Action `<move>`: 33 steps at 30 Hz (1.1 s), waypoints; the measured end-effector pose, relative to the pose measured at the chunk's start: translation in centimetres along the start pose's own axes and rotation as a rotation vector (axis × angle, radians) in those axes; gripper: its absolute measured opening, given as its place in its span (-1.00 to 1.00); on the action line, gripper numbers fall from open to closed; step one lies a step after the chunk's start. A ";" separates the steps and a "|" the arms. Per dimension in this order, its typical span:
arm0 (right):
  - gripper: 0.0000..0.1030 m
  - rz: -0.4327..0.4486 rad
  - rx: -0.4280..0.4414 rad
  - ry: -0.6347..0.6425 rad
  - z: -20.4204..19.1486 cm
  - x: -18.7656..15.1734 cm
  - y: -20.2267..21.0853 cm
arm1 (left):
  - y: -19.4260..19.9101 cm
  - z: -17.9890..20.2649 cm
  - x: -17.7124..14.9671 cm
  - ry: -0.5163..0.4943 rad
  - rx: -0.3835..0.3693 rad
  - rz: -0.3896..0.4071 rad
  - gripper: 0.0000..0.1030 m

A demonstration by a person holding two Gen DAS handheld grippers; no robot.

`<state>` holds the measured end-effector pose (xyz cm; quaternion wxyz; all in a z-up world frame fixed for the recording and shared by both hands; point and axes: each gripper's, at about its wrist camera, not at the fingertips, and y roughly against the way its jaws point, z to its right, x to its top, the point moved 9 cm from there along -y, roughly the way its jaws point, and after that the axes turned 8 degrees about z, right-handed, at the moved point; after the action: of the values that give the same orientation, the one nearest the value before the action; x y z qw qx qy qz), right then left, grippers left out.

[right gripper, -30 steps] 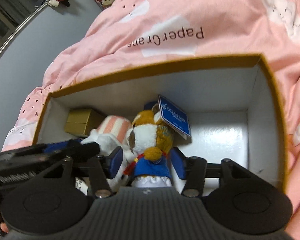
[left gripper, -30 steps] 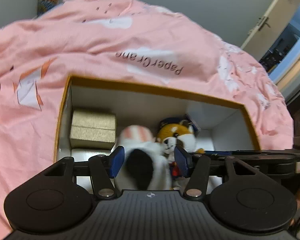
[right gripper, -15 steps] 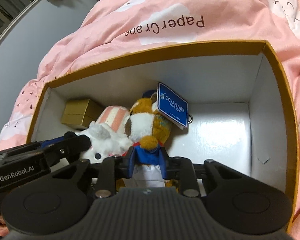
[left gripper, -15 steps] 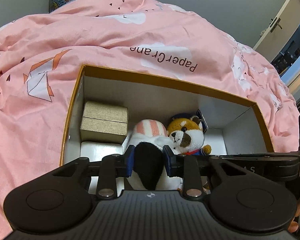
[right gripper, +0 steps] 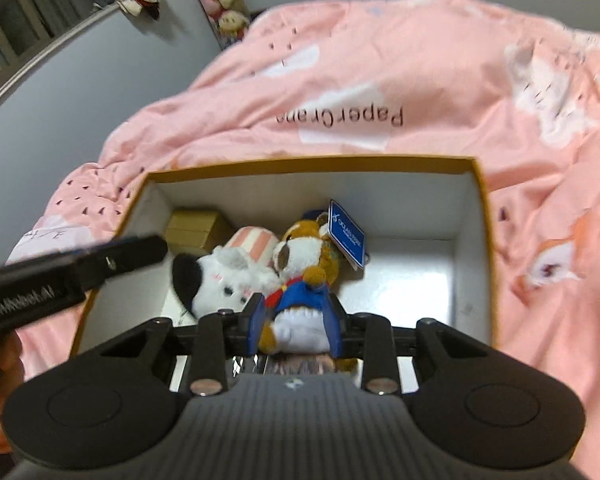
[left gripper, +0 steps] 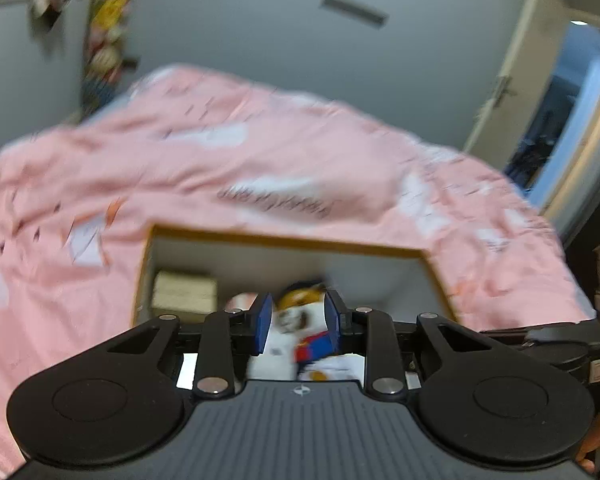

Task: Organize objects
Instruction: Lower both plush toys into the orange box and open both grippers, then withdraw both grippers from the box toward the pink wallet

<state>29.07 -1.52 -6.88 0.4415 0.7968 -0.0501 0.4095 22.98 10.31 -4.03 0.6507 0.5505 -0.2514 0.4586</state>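
Note:
An open box with a gold rim (right gripper: 312,162) and white inside lies on the pink bedcover. In it stand a white plush with a black ear (right gripper: 220,280) and a brown-and-white plush dog (right gripper: 304,256) in blue clothes with a blue tag. My right gripper (right gripper: 296,326) is open just above the dog's lower body, its pads (right gripper: 257,320) apart from it. My left gripper (left gripper: 296,326) is open and empty, raised above the box; the view is blurred. The left gripper also shows in the right wrist view (right gripper: 100,260), left of the white plush.
A gold gift box (right gripper: 198,228) sits in the box's far left corner, with a pink-striped item (right gripper: 252,242) beside it. The right half of the box floor (right gripper: 416,276) is bare. The pink bedcover (right gripper: 380,80) surrounds the box. A door (left gripper: 512,80) stands at the right.
Both grippers have opened and let go of the plush toys, which now rest in the box. Both grippers have pulled up and back; the left moved fastest.

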 end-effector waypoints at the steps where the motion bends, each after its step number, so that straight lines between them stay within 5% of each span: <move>1: -0.30 0.014 -0.007 0.008 0.0 -0.4 1.3 | 0.7 0.9 0.1 -0.015 -0.020 0.008 -0.37; 8: -0.25 0.099 -0.117 0.071 0.6 -4.6 9.0 | 5.8 6.4 -2.1 -0.095 -0.145 0.000 -0.38; 15: -0.24 0.125 -0.170 0.030 2.5 -9.3 13.6 | 6.9 8.3 -6.6 -0.105 -0.210 -0.089 -0.50; 24: -0.14 0.086 -0.288 0.056 4.9 -15.0 15.3 | 7.7 7.0 -12.1 -0.083 -0.130 -0.225 -0.50; 33: -0.15 0.028 -0.256 0.092 4.4 -17.5 13.7 | 6.6 7.2 -16.2 -0.017 -0.157 -0.349 -0.50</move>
<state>14.17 -17.96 -11.19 0.5355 0.7137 -0.0928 0.4419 11.13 -1.83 -12.42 0.7593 0.5371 -0.1926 0.3129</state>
